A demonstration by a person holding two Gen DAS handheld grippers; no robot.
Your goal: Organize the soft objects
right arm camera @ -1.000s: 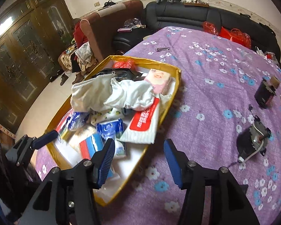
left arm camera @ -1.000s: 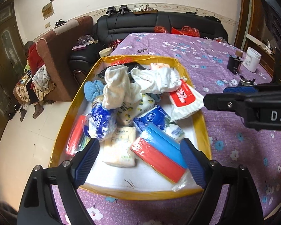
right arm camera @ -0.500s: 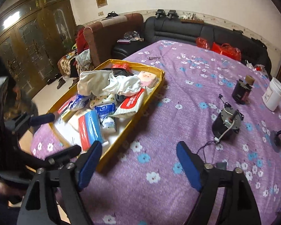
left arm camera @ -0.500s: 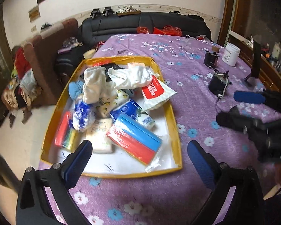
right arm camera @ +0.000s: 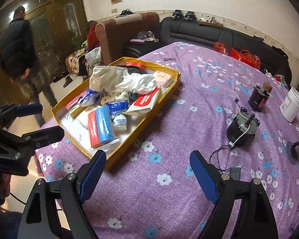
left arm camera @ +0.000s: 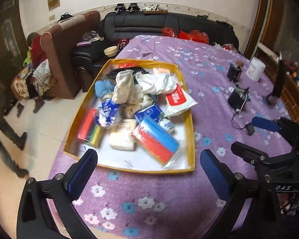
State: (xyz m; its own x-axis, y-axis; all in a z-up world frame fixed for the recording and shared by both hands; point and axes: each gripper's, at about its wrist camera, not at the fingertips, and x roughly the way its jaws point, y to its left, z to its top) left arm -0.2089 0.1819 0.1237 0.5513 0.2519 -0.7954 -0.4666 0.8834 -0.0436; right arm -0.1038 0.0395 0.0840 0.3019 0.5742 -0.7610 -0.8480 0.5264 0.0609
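A yellow-rimmed tray (left arm camera: 191, 131) on the purple flowered tablecloth holds a heap of soft things. Nearest lies a red-and-blue tissue pack (left arm camera: 155, 139). Behind it are a cream pack (left arm camera: 122, 137), a blue-and-white roll pack (left arm camera: 107, 111), white cloths (left arm camera: 125, 87) and a white pack with a red label (left arm camera: 179, 99). My left gripper (left arm camera: 147, 159) hangs open over the tray's near rim, holding nothing. My right gripper (right arm camera: 148, 157) is open over bare cloth, right of the tray (right arm camera: 149, 119) and apart from it. The red-and-blue pack (right arm camera: 99, 125) shows there too.
Right of the tray lie a small motor (right arm camera: 241, 129) with a wire, a dark jar (right arm camera: 259, 97), a white tub (right arm camera: 293, 107) and a black stand (right arm camera: 295, 149). A person (right arm camera: 20, 49) walks on the floor at the left. Sofas stand behind the table.
Both grippers have drawn back from the tray and their jaws have spread wider. The right one has swung out over the cloth to the tray's right. A walking person has come into view.
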